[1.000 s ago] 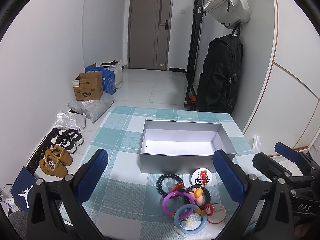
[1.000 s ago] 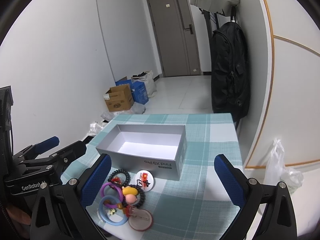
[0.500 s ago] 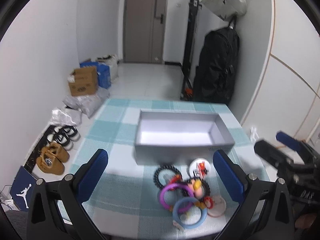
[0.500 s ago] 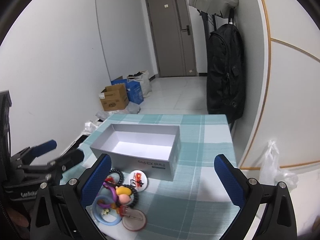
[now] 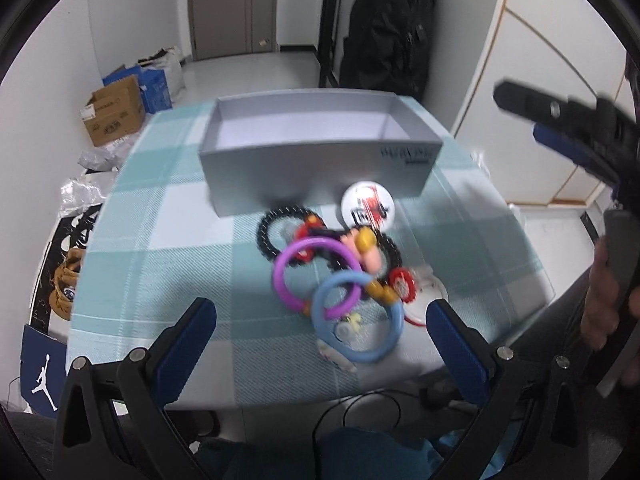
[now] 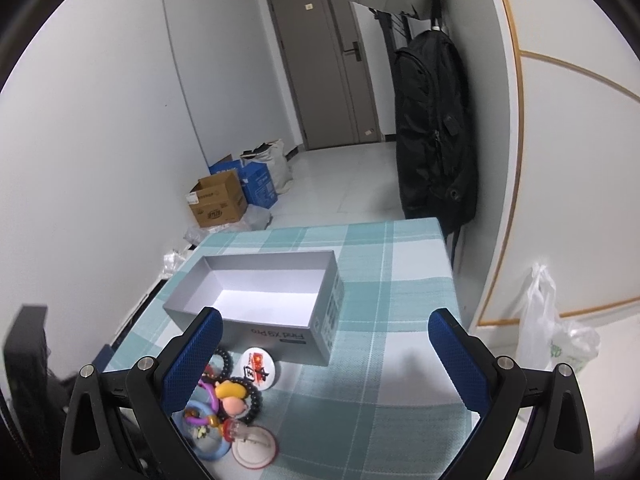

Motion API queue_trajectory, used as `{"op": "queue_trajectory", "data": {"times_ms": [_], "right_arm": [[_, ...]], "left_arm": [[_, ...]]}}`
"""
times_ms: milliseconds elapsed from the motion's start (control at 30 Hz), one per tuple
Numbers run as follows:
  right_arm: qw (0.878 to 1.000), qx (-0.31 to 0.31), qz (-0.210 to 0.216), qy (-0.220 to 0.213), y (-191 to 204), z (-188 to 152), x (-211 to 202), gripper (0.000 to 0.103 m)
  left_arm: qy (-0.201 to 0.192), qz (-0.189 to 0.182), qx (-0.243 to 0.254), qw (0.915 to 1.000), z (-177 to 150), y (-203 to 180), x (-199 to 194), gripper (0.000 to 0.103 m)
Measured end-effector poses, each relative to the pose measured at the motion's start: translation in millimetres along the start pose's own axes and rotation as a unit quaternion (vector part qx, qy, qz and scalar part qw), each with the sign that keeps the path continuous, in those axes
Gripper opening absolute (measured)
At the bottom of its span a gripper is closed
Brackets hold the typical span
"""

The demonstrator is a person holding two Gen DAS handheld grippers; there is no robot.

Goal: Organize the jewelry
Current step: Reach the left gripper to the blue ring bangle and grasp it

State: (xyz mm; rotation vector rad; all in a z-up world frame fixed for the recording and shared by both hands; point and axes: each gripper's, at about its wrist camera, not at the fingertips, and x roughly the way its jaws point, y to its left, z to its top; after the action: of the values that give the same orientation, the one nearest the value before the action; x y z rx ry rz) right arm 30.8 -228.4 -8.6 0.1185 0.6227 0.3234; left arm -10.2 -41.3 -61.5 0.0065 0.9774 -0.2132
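An empty grey box [image 5: 320, 148] [image 6: 256, 300] stands open on the checked tablecloth [image 5: 168, 248]. In front of it lies a heap of jewelry: a purple ring [image 5: 292, 276], a blue ring [image 5: 384, 320] [image 6: 208, 446], a black coiled band [image 5: 266, 236], a white round badge [image 5: 368, 206] [image 6: 260, 368] and a yellow and pink charm [image 6: 232, 396]. My left gripper [image 5: 320, 352] is open, tilted down over the heap, nothing between its fingers. My right gripper [image 6: 324, 364] is open above the table to the right of the heap, and shows at the right in the left wrist view [image 5: 580, 136], held by a hand.
A black backpack [image 6: 436, 132] hangs by the wall past the table's far edge. Cardboard and blue boxes [image 6: 224, 196] sit on the floor at the left, with shoes [image 5: 68, 280] beside the table. A white plastic bag [image 6: 548, 320] hangs at the right.
My left gripper has moved forward and tipped down over the jewelry heap, which now looks much larger. My right gripper has shifted slightly, its left finger now over the heap's edge.
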Motion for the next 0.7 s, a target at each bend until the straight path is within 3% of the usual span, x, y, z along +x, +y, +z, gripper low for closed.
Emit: {"op": "queue_trajectory", "data": {"times_ms": [167,367,567,633,700], "right_arm": [[1.000,0.012,0.002,0.004,-7,3,2,0.103],[1.000,0.026,0.006,0.012,-14,4,4,0.103],[0.999,0.030,0.011,0.009,-15,4,2,0.103],[1.000,0.028,0.010,0.008,-14,5,2,0.103],[1.000,0.027,0.009,0.008,-15,5,2,0.103]], "left_arm": [[0.019,0.015,0.020,0.9995,-3,-8,5,0.101],[0.026,0.007,0.005,0.9996,-2,0,8,0.092],[0.036,0.039,0.062,0.9967,-6,-19,17,0.091],[0.035,0.034,0.064,0.9967,-7,-20,16,0.083],[0.038,0.028,0.068,0.9966,-6,-21,13,0.068]]}}
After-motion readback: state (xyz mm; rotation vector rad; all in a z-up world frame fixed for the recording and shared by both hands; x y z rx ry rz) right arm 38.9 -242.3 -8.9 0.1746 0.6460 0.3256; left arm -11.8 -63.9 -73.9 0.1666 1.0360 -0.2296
